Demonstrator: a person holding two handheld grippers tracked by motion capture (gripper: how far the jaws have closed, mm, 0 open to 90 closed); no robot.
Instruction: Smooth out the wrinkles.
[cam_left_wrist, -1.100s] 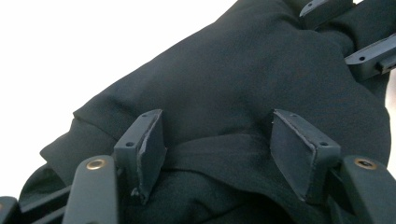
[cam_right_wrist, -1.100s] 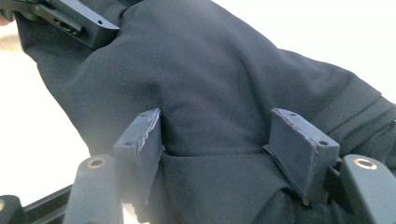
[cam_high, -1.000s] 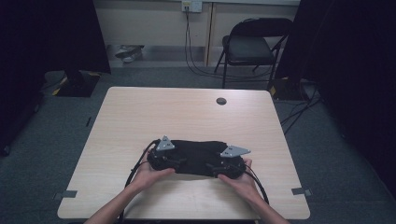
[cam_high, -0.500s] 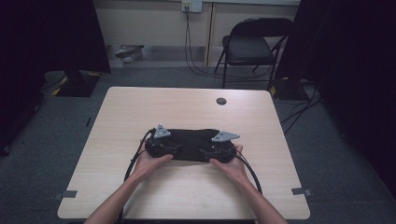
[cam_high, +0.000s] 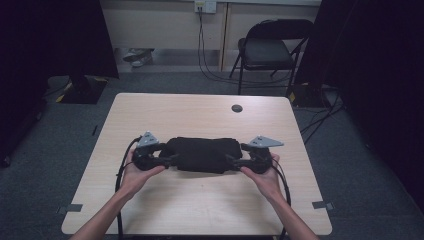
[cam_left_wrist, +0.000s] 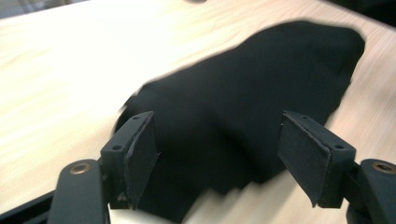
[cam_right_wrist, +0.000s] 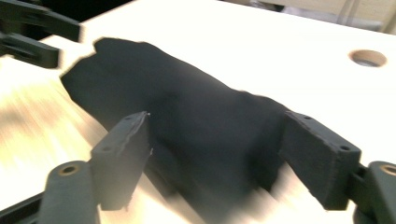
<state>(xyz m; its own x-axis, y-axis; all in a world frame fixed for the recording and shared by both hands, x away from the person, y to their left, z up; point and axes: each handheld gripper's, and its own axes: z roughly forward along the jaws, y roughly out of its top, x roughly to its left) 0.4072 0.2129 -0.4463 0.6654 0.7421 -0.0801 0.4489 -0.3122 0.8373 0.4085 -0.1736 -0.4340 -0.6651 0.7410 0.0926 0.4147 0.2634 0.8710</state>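
High view: soft, rumpled black cloth on pale wood-grain table between both just-opened, empty tools.

Dim high view with dark edges — both gripper views bright, glary and motion-blurred.

No text, label, brand, number or sign can be read anywhere

Left claw, right claw agape
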